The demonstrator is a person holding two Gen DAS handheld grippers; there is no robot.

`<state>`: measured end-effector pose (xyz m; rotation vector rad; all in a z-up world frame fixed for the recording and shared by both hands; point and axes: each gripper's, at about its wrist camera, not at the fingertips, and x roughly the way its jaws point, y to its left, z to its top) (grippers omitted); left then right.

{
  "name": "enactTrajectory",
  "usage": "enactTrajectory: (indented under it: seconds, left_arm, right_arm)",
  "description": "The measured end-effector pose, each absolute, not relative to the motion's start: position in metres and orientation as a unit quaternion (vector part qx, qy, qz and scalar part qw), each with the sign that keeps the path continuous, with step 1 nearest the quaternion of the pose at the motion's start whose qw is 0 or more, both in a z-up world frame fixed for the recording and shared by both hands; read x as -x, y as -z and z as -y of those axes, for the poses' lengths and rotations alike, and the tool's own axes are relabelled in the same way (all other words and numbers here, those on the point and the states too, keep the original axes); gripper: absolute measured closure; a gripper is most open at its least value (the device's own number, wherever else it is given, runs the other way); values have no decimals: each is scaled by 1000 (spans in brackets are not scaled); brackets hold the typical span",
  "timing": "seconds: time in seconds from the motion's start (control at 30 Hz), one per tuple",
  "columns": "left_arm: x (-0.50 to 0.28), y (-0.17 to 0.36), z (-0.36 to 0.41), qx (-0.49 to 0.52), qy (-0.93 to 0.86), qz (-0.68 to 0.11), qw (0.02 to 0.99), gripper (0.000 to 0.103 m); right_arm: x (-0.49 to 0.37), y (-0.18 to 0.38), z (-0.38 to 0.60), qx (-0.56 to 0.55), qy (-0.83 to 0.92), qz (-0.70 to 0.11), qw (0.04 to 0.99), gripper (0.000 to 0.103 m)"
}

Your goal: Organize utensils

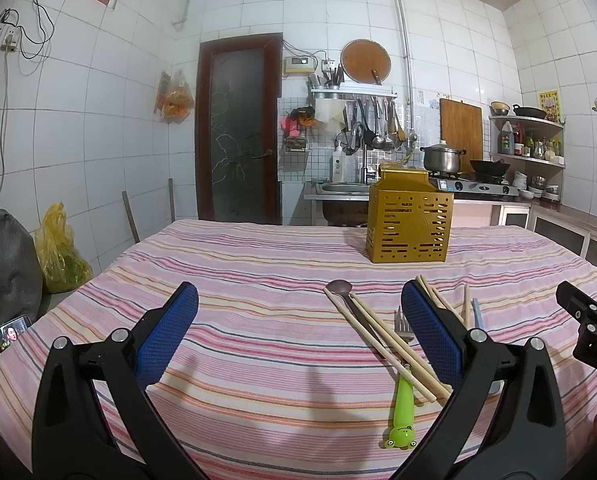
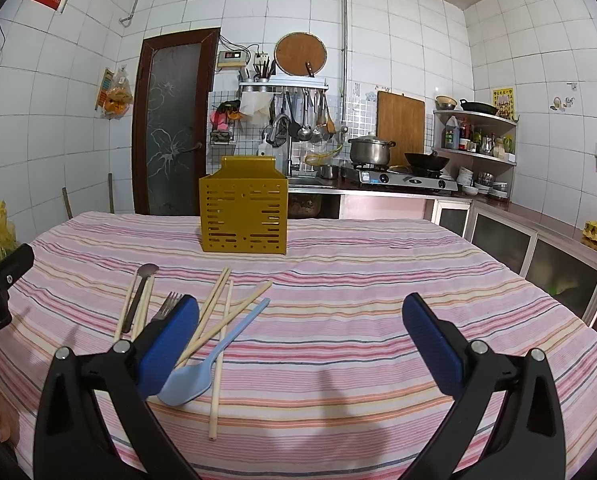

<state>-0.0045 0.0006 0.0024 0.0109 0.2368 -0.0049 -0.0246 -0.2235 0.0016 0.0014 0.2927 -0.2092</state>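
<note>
A yellow slotted utensil holder (image 1: 409, 222) stands upright on the striped tablecloth; it also shows in the right wrist view (image 2: 244, 208). Loose utensils lie in front of it: wooden chopsticks (image 1: 382, 340), a dark metal spoon (image 1: 340, 289), a fork with a green frog handle (image 1: 403, 404). In the right wrist view I see chopsticks (image 2: 218, 312), a light blue plastic spoon (image 2: 202, 372), the dark spoon (image 2: 140, 292) and the fork (image 2: 168, 304). My left gripper (image 1: 298, 304) is open and empty, left of the utensils. My right gripper (image 2: 300, 316) is open and empty, right of them.
The table (image 1: 258, 380) has a pink striped cloth. Behind it are a sink, a gas stove with a pot (image 2: 369, 150), a corner shelf and a dark door (image 1: 238, 132). A yellow bag (image 1: 58, 252) and a phone (image 1: 10, 334) sit at the left.
</note>
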Motion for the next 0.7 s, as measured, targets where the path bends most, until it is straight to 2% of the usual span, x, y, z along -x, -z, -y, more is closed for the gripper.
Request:
enactTrajectory:
  seconds: [0.7]
  left_arm:
    - [5,-2,-1,-5,3,-118,993,5]
  right_arm:
    - [23,-2,226,-1,107,-142,984,4]
